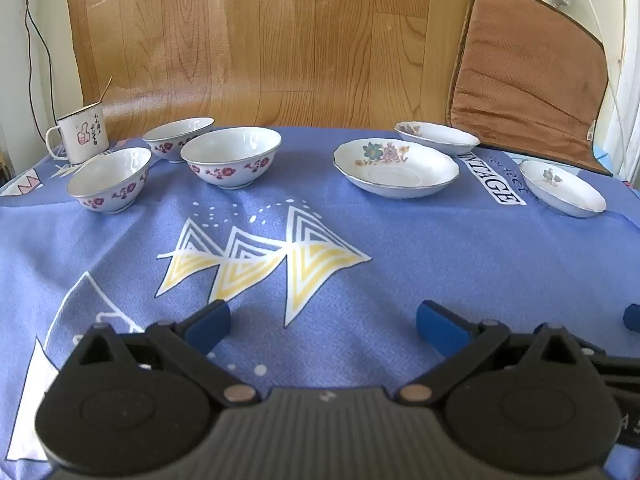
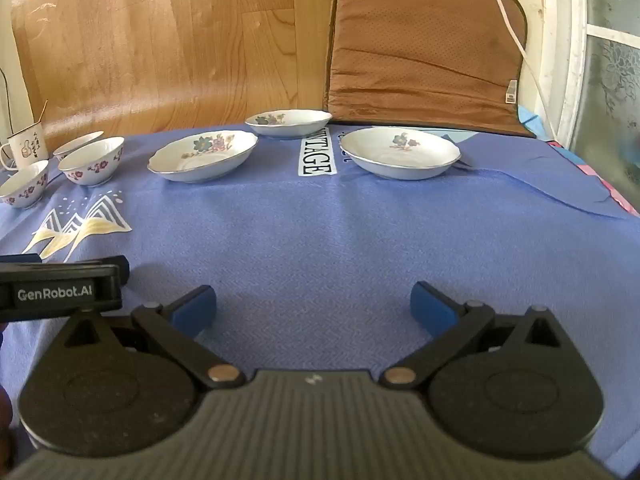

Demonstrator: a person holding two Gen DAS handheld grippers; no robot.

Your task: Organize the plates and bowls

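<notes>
My left tongs (image 1: 323, 320) and right tongs (image 2: 313, 304) both stand spread wide with nothing between their blue pads, over bare blue tablecloth (image 1: 400, 248) that fills the lower half of each frame. In the left wrist view, three flowered bowls (image 1: 231, 156) cluster at the upper left beside an enamel mug (image 1: 82, 138) at the cloth's far edge. Three shallow floral plates (image 1: 396, 166) sit apart at the upper right, the farthest against a brown cushion (image 1: 528, 80).

Glossy glazed bowls (image 1: 231, 156), woven cloth tablecloth (image 1: 400, 248), wood-grain backdrop (image 1: 248, 40)
</notes>
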